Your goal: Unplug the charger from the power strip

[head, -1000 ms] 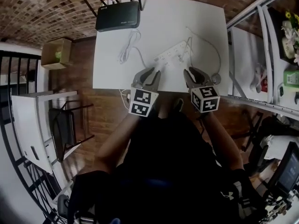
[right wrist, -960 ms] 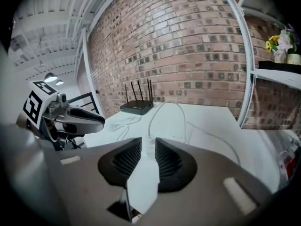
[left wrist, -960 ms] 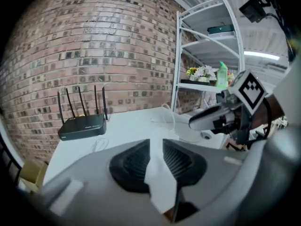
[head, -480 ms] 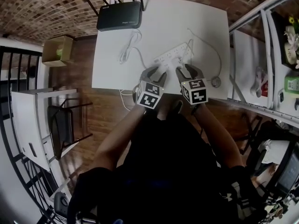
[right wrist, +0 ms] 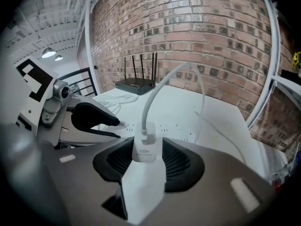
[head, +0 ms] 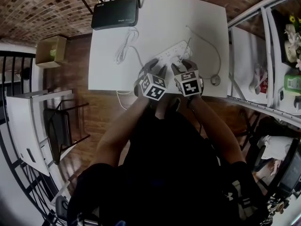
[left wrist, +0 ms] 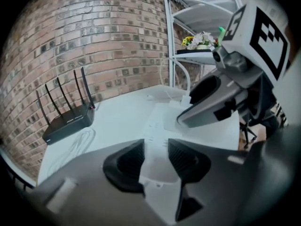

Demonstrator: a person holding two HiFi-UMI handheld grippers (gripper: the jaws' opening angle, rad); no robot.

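CONTAINERS
Locate the open cardboard box point(head: 50, 52) on the floor, at 9 o'clock of the surface point(head: 155, 13). Note something green inside it, too small to identify.

WRITING
Read "100W" on the near face of the charger point(right wrist: 145, 147). Treat the finer line beneath as illegible. Note pale print on the router point(head: 114, 14) at the 11 o'clock corner of the surface, likewise illegible.

TASK ITEM
Find the charger seated upright in the strip point(head: 175, 51), with a white cable point(right wrist: 155, 91) rising from its top and arching away toward 1 o'clock. Find the strip near the centre of the surface, lying along the 8-to-2 o'clock line in the head view. Note a loose coil of white cord point(head: 123, 48) at its 9 o'clock.

RIGHT CLAW point(right wrist: 146, 157)
Note jaws opening, with one ribbed pad at 9 o'clock and one at 3 o'clock of the charger. Observe the pads close beside the charger body, with no pressing visible.

LEFT CLAW point(left wrist: 155, 154)
Note jaws wide apart, set astride the near end of the strip, with nothing clamped. See the right claw at 2 o'clock in the left gripper view, tips angled down at the strip.

In the head view, find both claws side by side at the 6 o'clock side of the strip, marker cubes facing up.
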